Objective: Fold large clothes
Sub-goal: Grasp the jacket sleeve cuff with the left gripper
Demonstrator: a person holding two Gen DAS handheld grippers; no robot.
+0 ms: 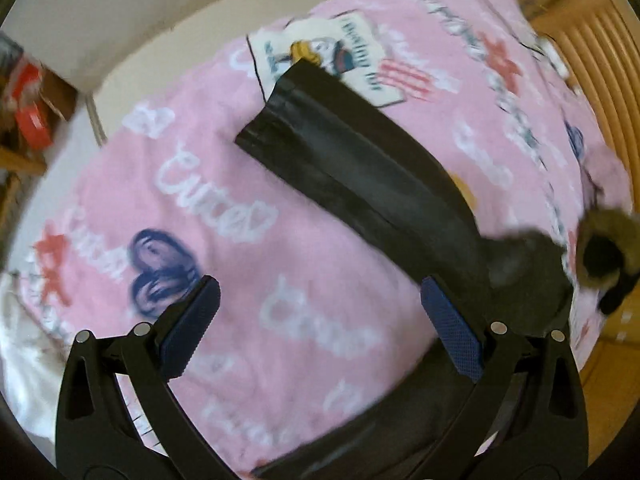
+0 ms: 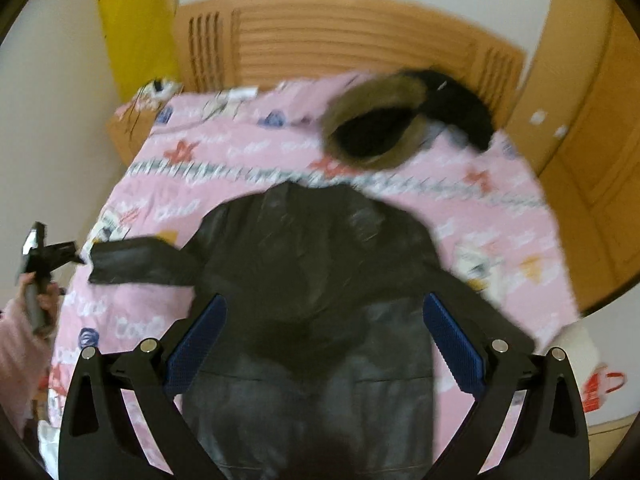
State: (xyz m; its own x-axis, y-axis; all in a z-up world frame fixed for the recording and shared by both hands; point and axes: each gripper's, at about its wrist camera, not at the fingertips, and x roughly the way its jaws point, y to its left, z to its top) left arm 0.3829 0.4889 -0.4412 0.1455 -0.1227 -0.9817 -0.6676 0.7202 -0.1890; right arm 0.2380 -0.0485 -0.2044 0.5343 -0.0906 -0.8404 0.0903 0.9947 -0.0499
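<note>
A black leather-look jacket [image 2: 316,280] lies spread flat on a pink printed bedspread [image 2: 240,160]. Its left sleeve [image 2: 140,266] sticks out sideways, and a fur-trimmed hood [image 2: 372,136] lies beyond the collar. My right gripper [image 2: 324,340] hovers open above the jacket's middle, holding nothing. In the left wrist view the same sleeve [image 1: 352,152] runs diagonally across the bedspread [image 1: 200,200], and the fur hood [image 1: 600,256] shows at the right edge. My left gripper [image 1: 320,320] is open over the bedspread beside the sleeve, nothing between its blue pads [image 1: 192,324]. The left gripper [image 2: 44,252] also appears far left, in a hand.
A wooden slatted headboard [image 2: 340,40] stands behind the bed, with a wooden door [image 2: 592,152] at the right and a yellow curtain [image 2: 136,20] at the left. A pink sleeve [image 2: 16,352] enters from the left. Red boxes [image 1: 32,112] sit on a shelf beside the bed.
</note>
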